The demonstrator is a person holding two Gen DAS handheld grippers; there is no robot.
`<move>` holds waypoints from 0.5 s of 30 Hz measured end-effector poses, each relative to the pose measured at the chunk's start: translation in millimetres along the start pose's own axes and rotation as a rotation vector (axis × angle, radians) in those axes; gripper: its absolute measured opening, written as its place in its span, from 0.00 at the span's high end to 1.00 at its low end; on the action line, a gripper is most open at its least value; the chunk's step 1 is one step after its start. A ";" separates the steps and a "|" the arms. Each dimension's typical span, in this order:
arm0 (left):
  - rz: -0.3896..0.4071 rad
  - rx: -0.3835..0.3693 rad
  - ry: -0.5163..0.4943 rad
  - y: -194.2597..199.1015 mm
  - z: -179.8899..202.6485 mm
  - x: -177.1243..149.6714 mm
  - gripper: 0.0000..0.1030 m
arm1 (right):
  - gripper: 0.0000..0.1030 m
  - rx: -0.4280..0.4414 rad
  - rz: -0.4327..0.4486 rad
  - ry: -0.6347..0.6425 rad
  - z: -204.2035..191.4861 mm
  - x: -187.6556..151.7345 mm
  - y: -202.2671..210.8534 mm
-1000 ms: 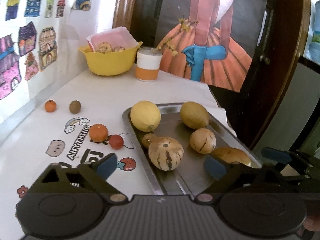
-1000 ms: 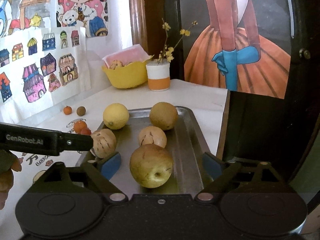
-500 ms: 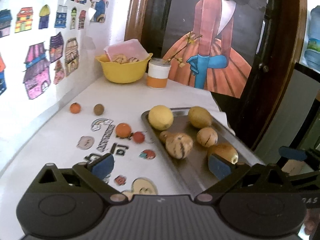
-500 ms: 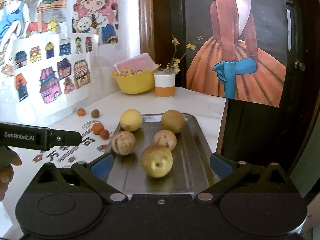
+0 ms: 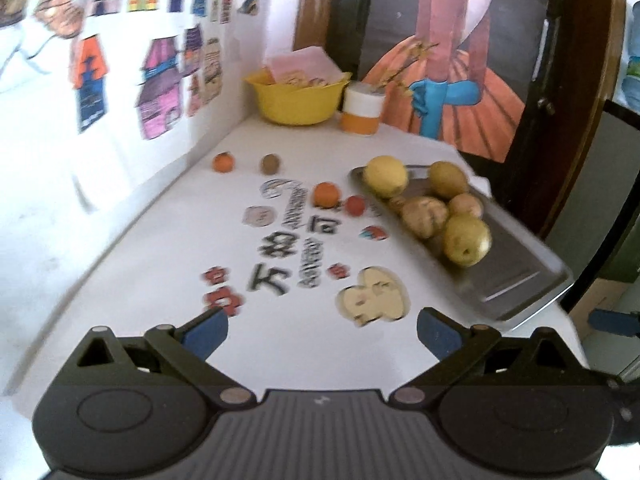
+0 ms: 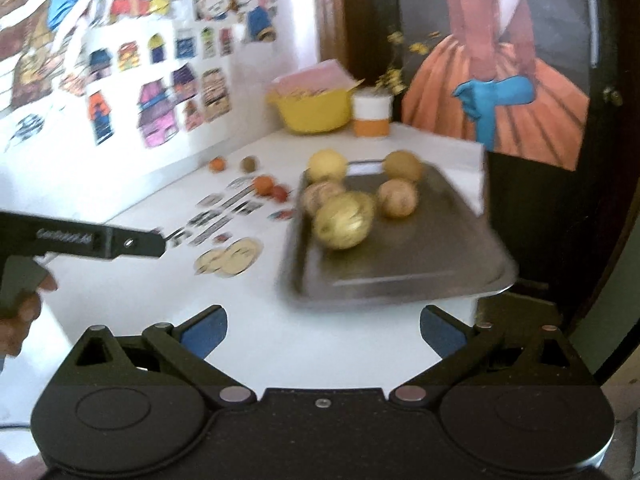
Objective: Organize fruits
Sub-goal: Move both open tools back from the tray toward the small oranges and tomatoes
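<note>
While the left wrist view is slightly blurred, it shows a shallow rectangular metal tray (image 5: 516, 276) on the right part of a white table (image 5: 160, 280), carrying a round yellow lemon-like fruit (image 5: 385, 176) and a brownish-yellow oval fruit (image 5: 448, 179) at its far end, two tan striped round fruits (image 5: 425, 216) in the middle, and a yellow-green pear-like fruit (image 5: 466, 240) nearest the camera. Outside the tray, on the table, lie a small orange fruit (image 5: 223, 162) and a small brown round fruit (image 5: 270, 164) near the wall, and another orange fruit (image 5: 326, 194) touching a small red fruit (image 5: 355, 205) just beside the tray's left rim. A yellow plastic bowl (image 5: 296, 101) at the back holds pale round items under a pink sheet; an orange-and-white cup (image 5: 362, 109) stands beside it. The left gripper (image 5: 322, 332) hangs over bare table, jaws spread wide, holding nothing.

From the right wrist view, the same tray (image 6: 400, 268) sits ahead with its five fruits, the pear-like fruit (image 6: 345, 221) foremost. The bowl (image 6: 314, 111) and cup (image 6: 371, 115) stand behind. The right gripper (image 6: 323, 332) is also wide apart and empty, above the table's near edge, short of the tray. At left, a hand (image 6: 24, 304) grips the other tool's handle.
</note>
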State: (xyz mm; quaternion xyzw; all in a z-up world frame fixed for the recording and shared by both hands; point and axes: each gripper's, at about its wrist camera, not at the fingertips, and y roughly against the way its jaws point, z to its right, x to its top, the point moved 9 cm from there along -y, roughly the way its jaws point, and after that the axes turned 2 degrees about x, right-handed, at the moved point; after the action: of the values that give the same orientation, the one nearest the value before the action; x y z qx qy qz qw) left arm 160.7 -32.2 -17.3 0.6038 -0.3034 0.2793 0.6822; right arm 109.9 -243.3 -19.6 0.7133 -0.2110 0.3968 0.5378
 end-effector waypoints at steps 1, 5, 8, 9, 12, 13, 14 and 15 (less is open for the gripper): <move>-0.008 0.010 -0.004 0.7 -6.4 -0.9 0.01 | 0.01 0.019 -0.010 0.007 -9.6 -1.6 -0.3; -0.028 0.069 -0.028 4.5 -35.2 -0.2 0.01 | 0.01 0.108 -0.041 0.041 -48.5 1.7 -5.6; -0.031 0.108 -0.030 5.9 -55.0 2.7 0.01 | 0.01 0.168 -0.057 0.070 -74.2 8.4 -12.1; -0.034 0.118 -0.029 5.4 -61.0 4.0 0.01 | 0.01 0.186 -0.064 0.081 -82.3 11.5 -15.7; -0.046 0.141 -0.013 1.5 -77.5 8.3 0.01 | 0.01 0.229 -0.084 0.114 -99.3 22.8 -26.7; -0.051 0.144 -0.004 -0.3 -81.8 9.8 0.01 | 0.01 0.240 -0.088 0.132 -105.0 28.0 -31.1; -0.054 0.146 0.008 -2.3 -85.6 12.4 0.01 | 0.01 0.245 -0.089 0.154 -109.7 34.6 -36.2; -0.053 0.149 0.025 -4.9 -89.8 15.8 0.01 | 0.01 0.244 -0.087 0.175 -113.3 41.8 -40.6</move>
State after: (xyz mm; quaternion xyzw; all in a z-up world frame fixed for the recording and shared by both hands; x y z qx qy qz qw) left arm 181.6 56.6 -16.3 0.6571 -0.2569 0.2904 0.6464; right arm 125.9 -118.6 1.2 0.7445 -0.0825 0.4563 0.4803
